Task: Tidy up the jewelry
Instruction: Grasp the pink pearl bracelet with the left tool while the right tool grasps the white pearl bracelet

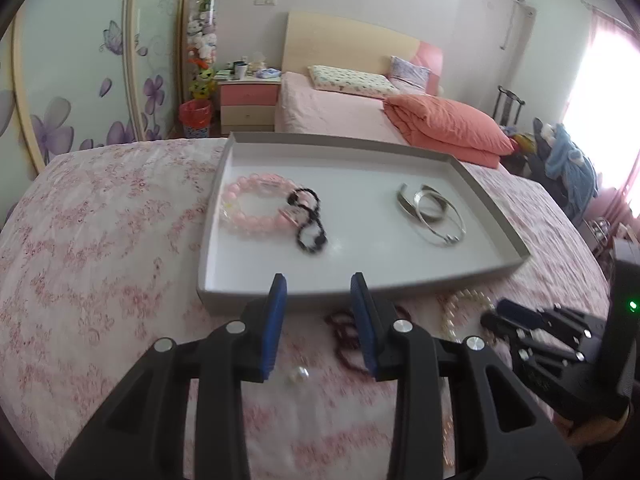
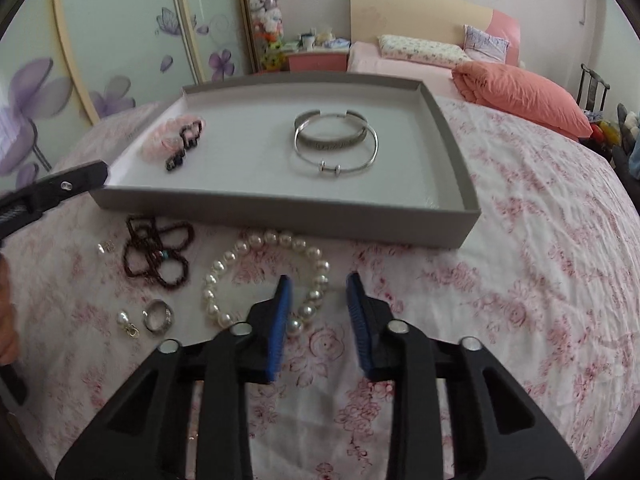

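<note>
A home bedroom. A bed [image 1: 332, 108] with a wooden headboard [image 1: 344, 36] carries 2 pillows [image 1: 352, 80] and a folded coral duvet [image 1: 448, 124]. Left of the bed stand a pink nightstand [image 1: 248, 100] and floral wardrobe doors [image 1: 80, 60].

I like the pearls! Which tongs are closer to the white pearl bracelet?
Right. The right tongs hang open at the white pearl bracelet on the bedspread; the left tongs are further left, near the dark red beads.

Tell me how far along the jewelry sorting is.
Roughly halfway. In the gray tray: pink bead bracelet, black bead bracelet, two silver bangles. Both grippers are open and empty. Left on the bedspread: pearl bracelet, dark red bead strand, silver ring, small earrings.
</note>
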`<state>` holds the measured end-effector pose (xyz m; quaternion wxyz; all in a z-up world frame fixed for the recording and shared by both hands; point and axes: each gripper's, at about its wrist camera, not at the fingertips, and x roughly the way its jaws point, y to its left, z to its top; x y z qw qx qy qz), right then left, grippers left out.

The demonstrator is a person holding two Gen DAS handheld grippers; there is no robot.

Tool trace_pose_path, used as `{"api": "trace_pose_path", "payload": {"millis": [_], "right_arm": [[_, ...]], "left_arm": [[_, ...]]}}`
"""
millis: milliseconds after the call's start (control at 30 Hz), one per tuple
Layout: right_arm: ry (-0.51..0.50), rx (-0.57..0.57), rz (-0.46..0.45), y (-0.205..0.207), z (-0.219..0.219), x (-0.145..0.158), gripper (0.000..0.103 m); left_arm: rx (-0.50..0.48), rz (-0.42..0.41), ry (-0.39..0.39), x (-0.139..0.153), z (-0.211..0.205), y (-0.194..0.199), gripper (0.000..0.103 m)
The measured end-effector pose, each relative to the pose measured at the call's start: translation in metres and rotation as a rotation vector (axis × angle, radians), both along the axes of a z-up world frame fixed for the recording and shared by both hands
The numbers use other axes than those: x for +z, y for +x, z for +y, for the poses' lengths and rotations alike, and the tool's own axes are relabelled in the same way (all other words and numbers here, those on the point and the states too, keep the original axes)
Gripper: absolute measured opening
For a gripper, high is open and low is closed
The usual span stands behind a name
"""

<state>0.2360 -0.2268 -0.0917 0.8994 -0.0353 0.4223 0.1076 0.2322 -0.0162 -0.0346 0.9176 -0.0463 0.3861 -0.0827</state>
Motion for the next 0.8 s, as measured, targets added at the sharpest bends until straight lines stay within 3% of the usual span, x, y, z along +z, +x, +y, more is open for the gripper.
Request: {"api": "trace_pose_path", "payload": {"millis": [333, 800], "right_arm": [[-0.005, -0.143, 0.005, -0.024, -0.038, -0.001, 0.01], [-0.016, -0.202, 0.001, -0.056, -0.062, -0.002, 0.01]], "left_arm": [[-0.143, 0.022, 0.027, -0.006, -0.032, -0.044, 0.034], [-0.265, 0.096, 0.123, -0.034, -0.076, -0.076, 0.034]]}}
